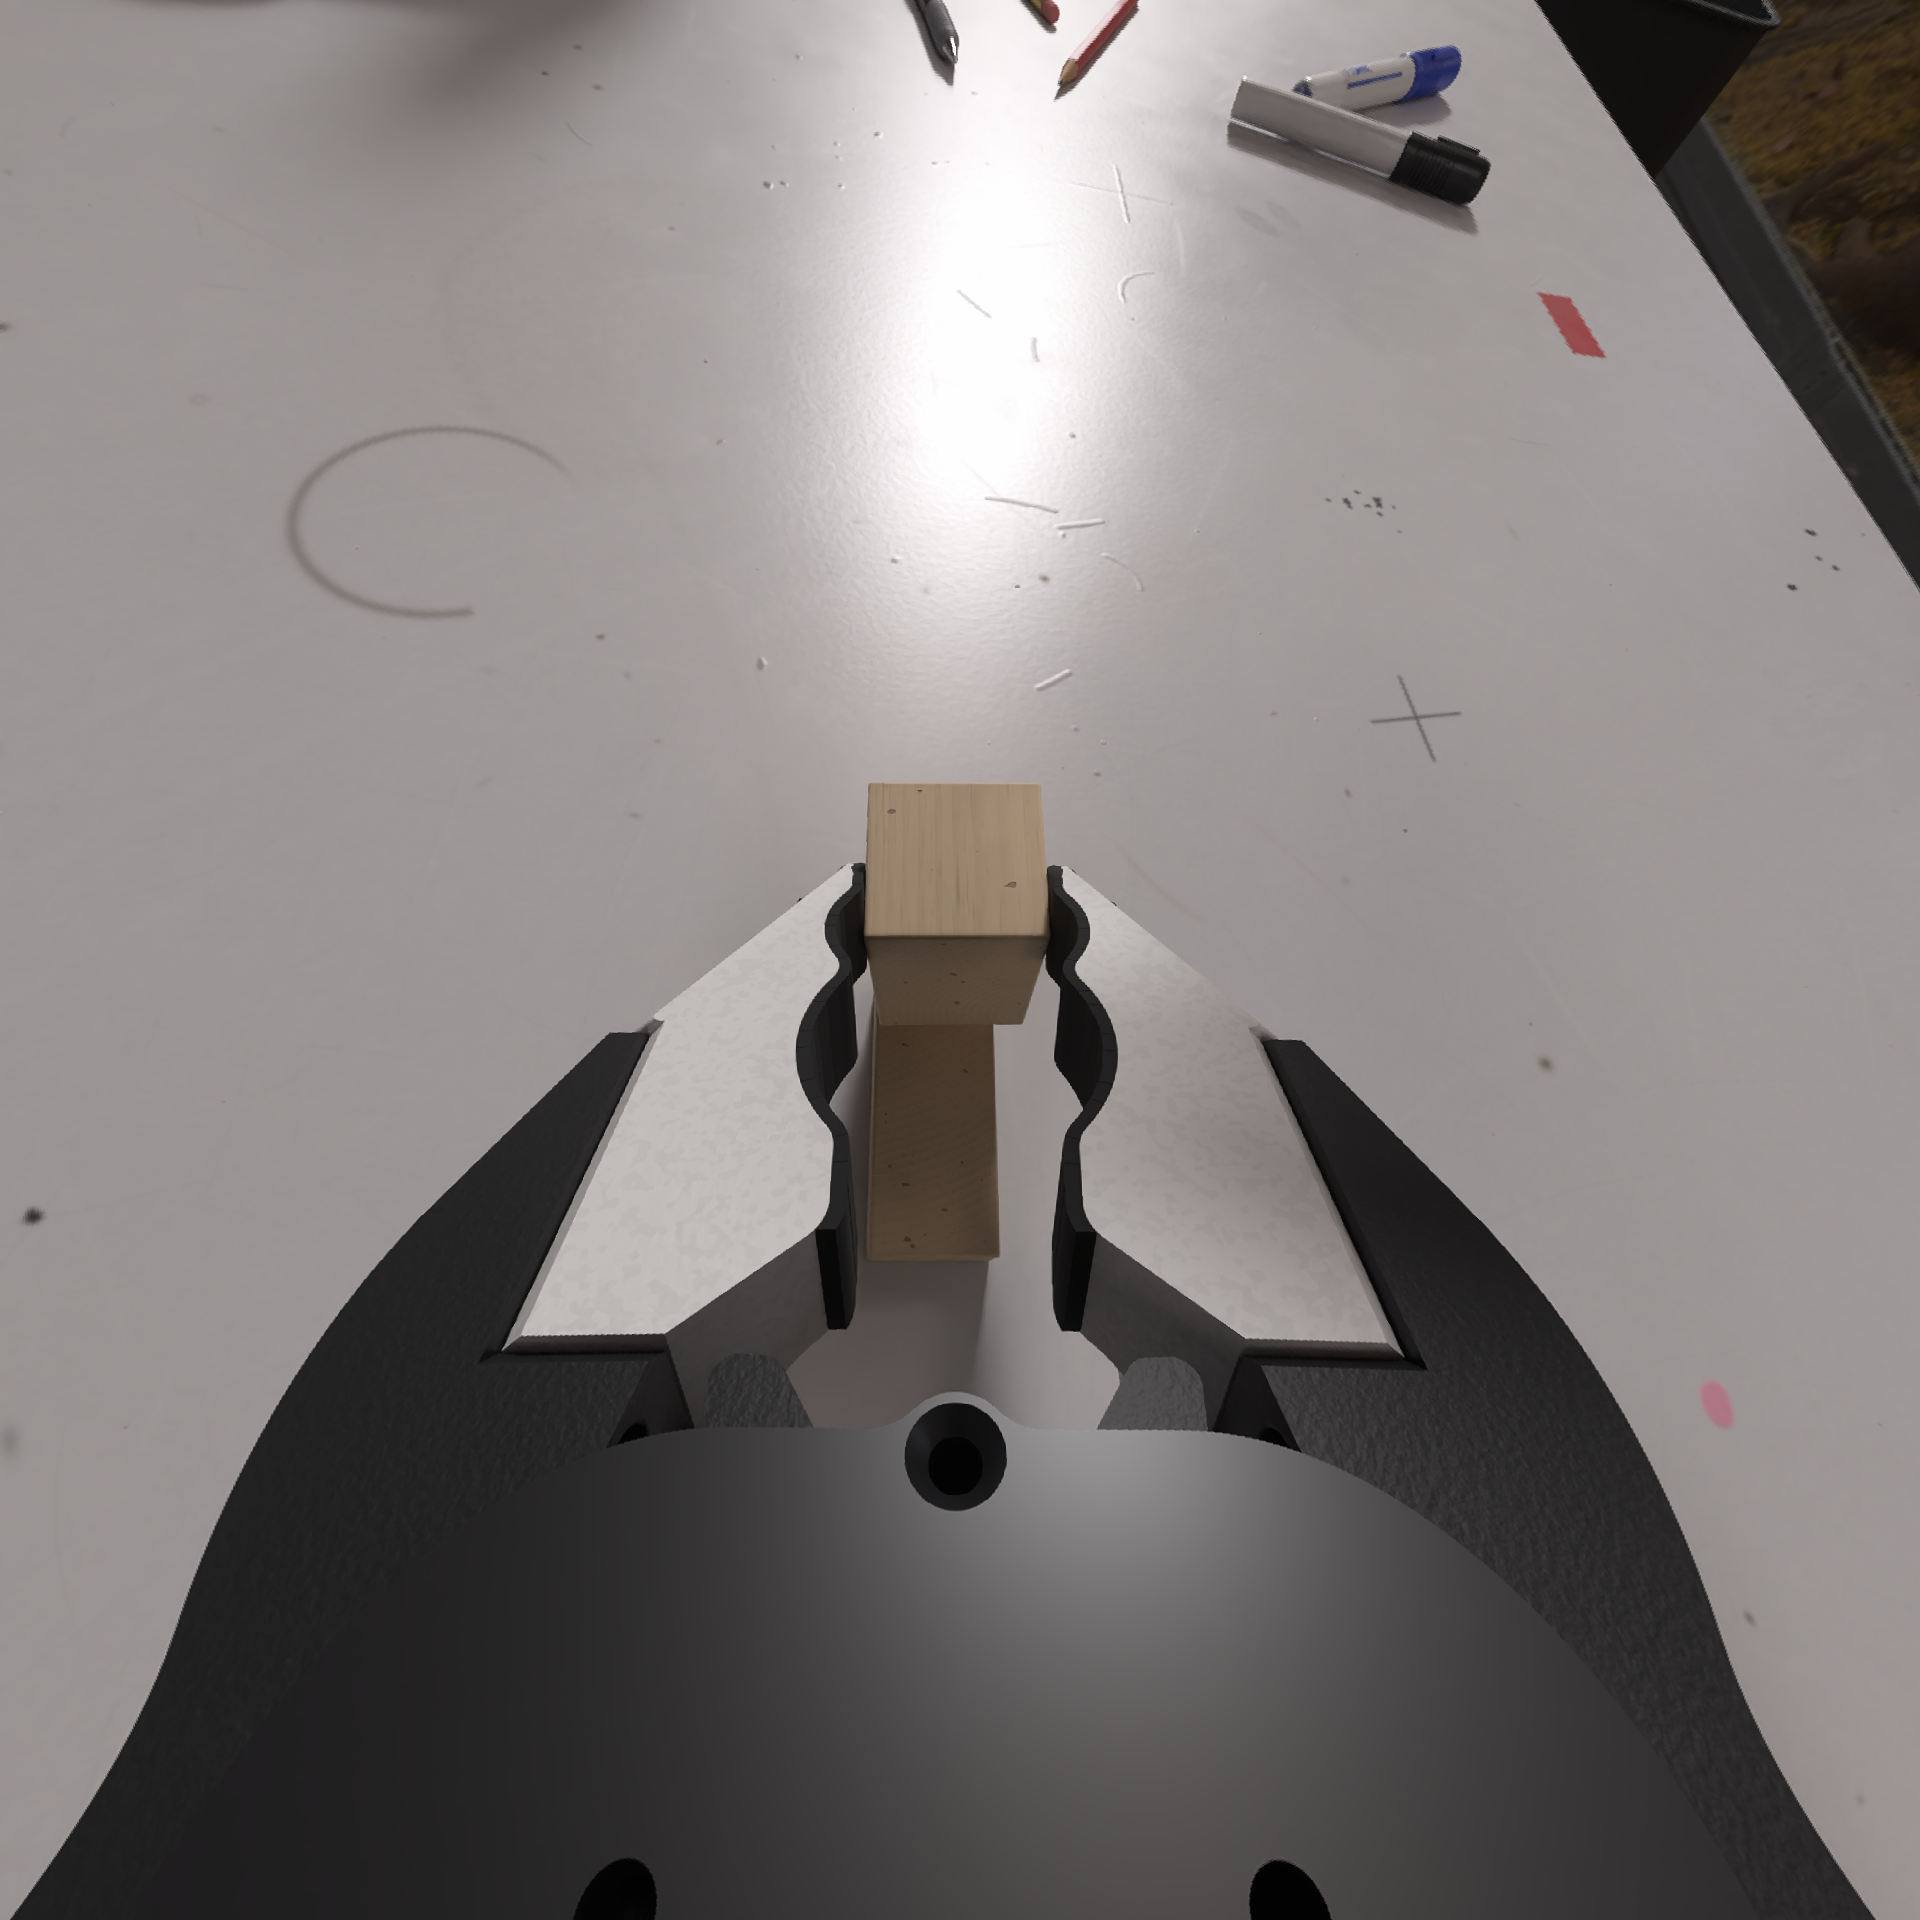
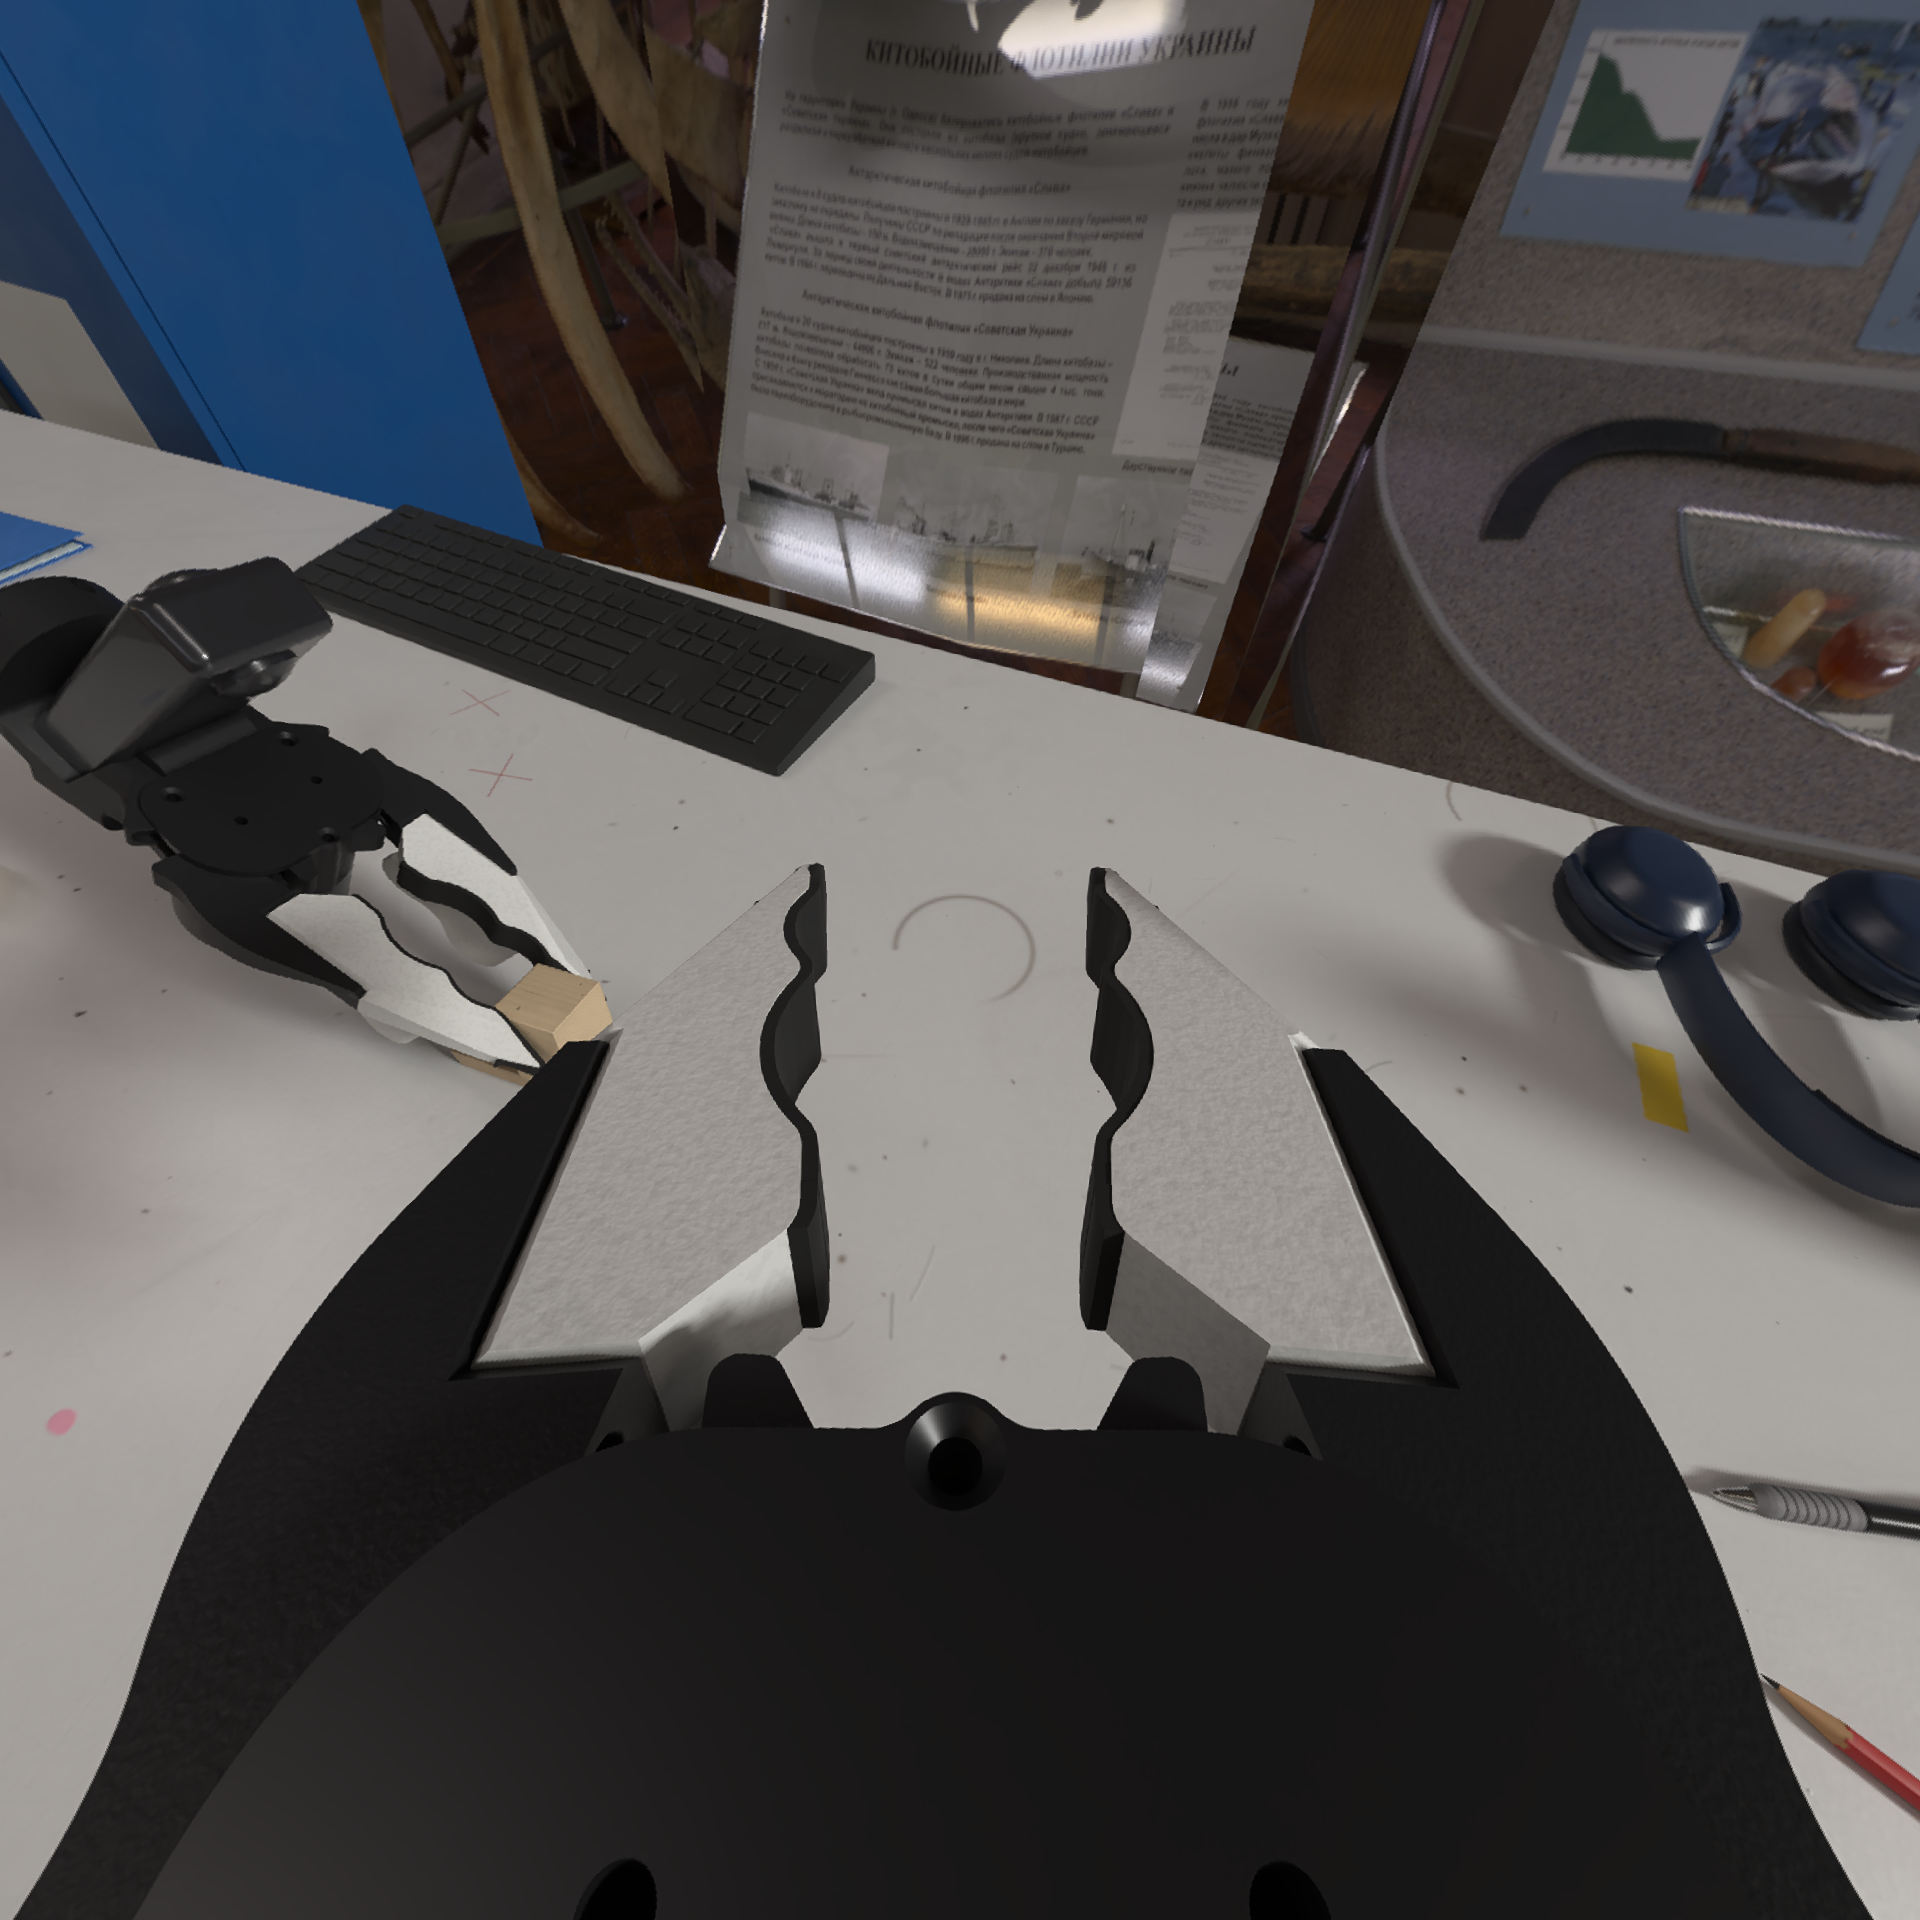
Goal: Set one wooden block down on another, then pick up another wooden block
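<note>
In the left wrist view, my left gripper is shut on a small light wooden cube, gripped at the fingertips. The cube is over the far end of a longer wooden block that lies flat on the white table between my fingers. I cannot tell whether the two touch. In the right wrist view, my right gripper is open and empty above the table. The left gripper shows at its left with the cube and a sliver of the lower block.
Two markers, a red pencil and a pen lie far ahead of the left gripper. The table edge runs along the right. A black keyboard, dark blue headphones, a pen and a pencil surround the right gripper.
</note>
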Robot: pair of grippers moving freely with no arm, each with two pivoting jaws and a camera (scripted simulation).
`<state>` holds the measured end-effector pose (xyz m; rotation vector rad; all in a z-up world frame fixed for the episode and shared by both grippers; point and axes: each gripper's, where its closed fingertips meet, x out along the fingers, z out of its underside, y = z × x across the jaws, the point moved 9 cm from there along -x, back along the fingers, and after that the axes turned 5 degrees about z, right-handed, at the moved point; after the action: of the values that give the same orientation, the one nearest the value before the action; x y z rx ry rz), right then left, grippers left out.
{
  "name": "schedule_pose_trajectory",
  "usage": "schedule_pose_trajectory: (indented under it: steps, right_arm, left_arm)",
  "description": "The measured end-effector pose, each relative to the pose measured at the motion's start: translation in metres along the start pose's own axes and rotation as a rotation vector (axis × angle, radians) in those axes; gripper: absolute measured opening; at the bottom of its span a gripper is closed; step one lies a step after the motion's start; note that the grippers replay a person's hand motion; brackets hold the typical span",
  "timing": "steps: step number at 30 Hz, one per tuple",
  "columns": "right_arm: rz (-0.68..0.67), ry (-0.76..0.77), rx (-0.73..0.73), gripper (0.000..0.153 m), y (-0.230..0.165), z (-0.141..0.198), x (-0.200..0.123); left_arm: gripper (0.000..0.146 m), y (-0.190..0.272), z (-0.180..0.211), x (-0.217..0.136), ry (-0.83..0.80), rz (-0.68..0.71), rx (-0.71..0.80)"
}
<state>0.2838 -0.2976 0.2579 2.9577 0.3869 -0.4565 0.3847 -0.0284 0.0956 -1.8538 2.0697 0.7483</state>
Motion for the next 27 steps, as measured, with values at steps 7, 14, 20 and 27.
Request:
schedule_pose_trajectory:
  steps: [7, 14, 20, 27]
  right_arm:
    - [-0.008, -0.051, -0.049, 0.05, -0.006, 0.003, 0.007]
    - [-0.013, -0.059, -0.083, 0.05, -0.011, 0.002, 0.01]
    - [-0.02, -0.066, -0.079, 0.05, -0.012, 0.003, 0.012]
    - [-0.016, -0.066, -0.072, 0.05, -0.01, 0.005, 0.01]
  left_arm:
    - [0.034, 0.001, 0.007, -0.002, -0.011, -0.017, 0.02]
    - [0.034, 0.004, 0.015, -0.014, -0.017, -0.017, 0.009]
    - [0.048, 0.01, 0.015, -0.027, 0.014, -0.071, 0.036]
    - [0.054, 0.067, -0.005, -0.11, 0.15, -0.168, 0.091]
